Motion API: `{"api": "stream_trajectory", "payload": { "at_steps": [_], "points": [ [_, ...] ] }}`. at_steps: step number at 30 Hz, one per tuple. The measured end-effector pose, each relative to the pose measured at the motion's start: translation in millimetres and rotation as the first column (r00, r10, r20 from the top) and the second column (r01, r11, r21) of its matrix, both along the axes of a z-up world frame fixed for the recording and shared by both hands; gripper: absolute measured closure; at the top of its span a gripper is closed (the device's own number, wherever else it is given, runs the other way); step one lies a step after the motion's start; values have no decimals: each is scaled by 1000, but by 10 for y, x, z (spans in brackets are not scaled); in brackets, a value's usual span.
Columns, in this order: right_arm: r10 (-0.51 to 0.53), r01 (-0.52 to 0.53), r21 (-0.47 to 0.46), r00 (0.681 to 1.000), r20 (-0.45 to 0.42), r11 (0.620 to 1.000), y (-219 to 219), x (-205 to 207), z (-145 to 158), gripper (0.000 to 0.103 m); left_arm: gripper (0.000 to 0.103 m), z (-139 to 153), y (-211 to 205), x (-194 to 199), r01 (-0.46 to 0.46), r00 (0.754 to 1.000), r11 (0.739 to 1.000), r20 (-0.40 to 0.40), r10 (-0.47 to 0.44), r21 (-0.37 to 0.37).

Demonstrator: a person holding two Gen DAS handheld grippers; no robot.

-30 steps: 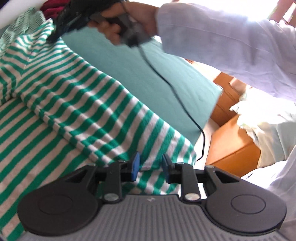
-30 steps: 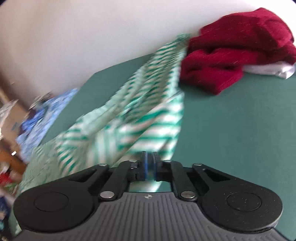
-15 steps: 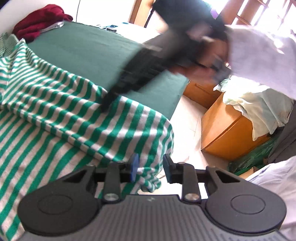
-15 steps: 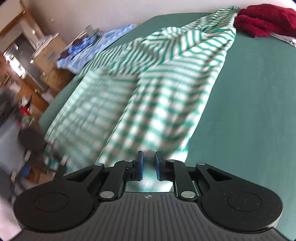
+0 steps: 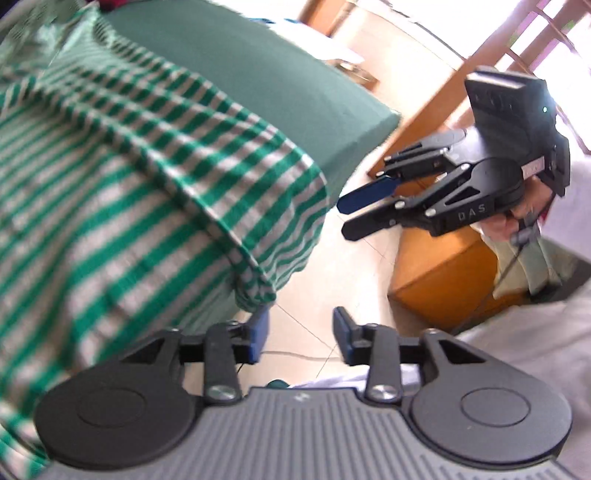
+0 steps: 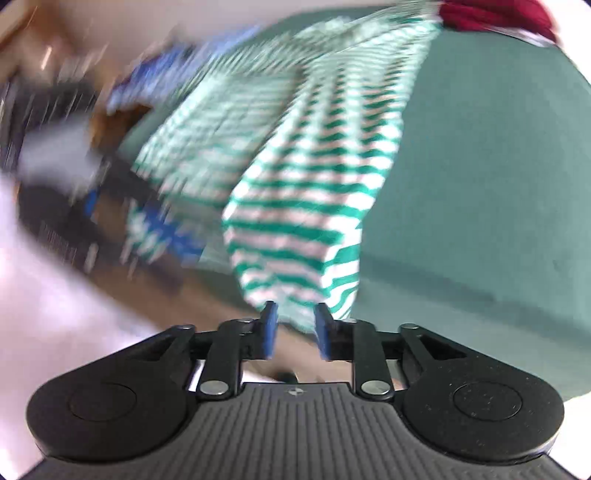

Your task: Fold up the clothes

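right gripper (image 6: 293, 332): jaws apart, empty | striped shirt (image 6: 317, 177): on green bed (image 6: 480, 166), hem over its near edge, just past fingertips | red cloth (image 6: 491, 16): far corner | left side blurred

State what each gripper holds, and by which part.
Nothing: the left gripper and the right gripper are both open, just off the striped shirt's hem.

A home bedroom, by the look of it. A bed with a green sheet (image 5: 258, 70) carries a striped garment (image 5: 129, 177) and, toward its far end, a heap of dark red clothing (image 6: 491, 14). Beside the bed stand orange wooden cabinets (image 5: 439, 269) on a pale tiled floor (image 5: 351, 266).
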State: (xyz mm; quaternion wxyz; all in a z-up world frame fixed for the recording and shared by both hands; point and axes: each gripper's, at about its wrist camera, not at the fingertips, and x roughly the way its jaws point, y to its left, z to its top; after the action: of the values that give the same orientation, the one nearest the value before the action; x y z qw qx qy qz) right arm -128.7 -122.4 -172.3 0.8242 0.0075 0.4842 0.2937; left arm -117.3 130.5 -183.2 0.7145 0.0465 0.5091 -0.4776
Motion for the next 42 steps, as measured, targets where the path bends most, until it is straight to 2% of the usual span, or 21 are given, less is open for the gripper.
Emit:
{"api": "stream_trajectory", "payload": {
  "at_steps": [1, 4, 5, 7, 9, 11, 12, 13, 17, 19, 21, 25, 26, 28, 29, 31, 32, 34, 36, 38, 42],
  "points": [
    [-3, 3, 6, 1000, 0, 1000, -19, 32, -69, 58, 49, -59, -45, -14, -17, 1000, 1000, 6, 17, 12],
    [-9, 9, 26, 1000, 4, 1000, -73, 129, -273, 59, 48, -223, -162, -32, -72, 996, 996, 55, 70, 42],
    [-1, 1, 37, 1000, 16, 999, -80, 164, -332, 58, 55, -235, -185, -42, -92, 994, 995, 70, 89, 38],
    [18, -20, 57, 999, 38, 998, -87, 235, -446, 58, 46, -258, -232, -64, -129, 987, 991, 102, 125, 30],
    [54, -58, 66, 997, 52, 996, -61, 299, -544, 59, 42, -281, -307, -140, -137, 981, 989, 145, 127, 58],
    [82, -88, 90, 994, 69, 992, -54, 303, -624, 61, 55, -301, -345, -195, -155, 977, 985, 158, 142, 76],
    [101, -107, 94, 992, 72, 990, -51, 276, -647, 76, 87, -310, -348, -213, -168, 976, 982, 151, 155, 80],
    [120, -126, 91, 990, 70, 988, -67, 197, -636, 89, 103, -319, -351, -231, -181, 975, 980, 145, 167, 85],
    [202, -208, 152, 978, 50, 966, -73, 29, -519, 93, 103, -357, -363, -303, -230, 969, 967, 119, 218, 106],
    [193, -199, 190, 980, 49, 961, -71, -59, -508, 92, 103, -429, -343, -328, -229, 970, 964, 110, 215, 137],
    [138, -144, 177, 989, 46, 974, -74, -19, -613, 93, 103, -541, -366, -314, -239, 968, 953, 120, 219, 184],
    [56, -58, 171, 998, 16, 984, -86, 115, -785, 91, 103, -422, -308, -315, -280, 957, 941, 135, 257, 191],
    [63, -64, 169, 998, 10, 984, -85, 125, -777, 87, 103, -392, -294, -316, -290, 954, 937, 139, 267, 193],
    [111, -112, 99, 994, 16, 989, -93, 88, -698, 74, 98, -333, -265, -317, -311, 947, 930, 147, 285, 196],
    [123, -123, 37, 992, 20, 992, -131, 41, -645, 62, 94, -300, -249, -321, -322, 943, 926, 151, 296, 197],
    [140, -138, -76, 990, 28, 988, -172, -17, -481, 66, 66, -137, -235, -440, -378, 921, 910, 173, 350, 169],
    [146, -142, -64, 988, 53, 988, -207, -25, -293, 75, 61, -48, -201, -477, -419, 901, 897, 189, 390, 144],
    [156, -153, -40, 982, 104, 987, -277, -40, 83, 79, 43, 125, -67, -480, -508, 850, 857, 214, 482, 88],
    [141, -151, 41, 973, 185, 988, -299, 32, 532, 75, 36, 289, 90, -454, -588, 791, 808, 234, 565, 33],
    [102, -127, 81, 959, 264, 989, -171, 248, 954, 61, 32, 486, 445, -285, -633, 746, 774, 268, 609, 3],
    [96, -120, 55, 942, 321, 991, 428, 862, 1547, 60, 20, 594, 811, -55, -711, 663, 702, 306, 684, -30]
  ]
}}
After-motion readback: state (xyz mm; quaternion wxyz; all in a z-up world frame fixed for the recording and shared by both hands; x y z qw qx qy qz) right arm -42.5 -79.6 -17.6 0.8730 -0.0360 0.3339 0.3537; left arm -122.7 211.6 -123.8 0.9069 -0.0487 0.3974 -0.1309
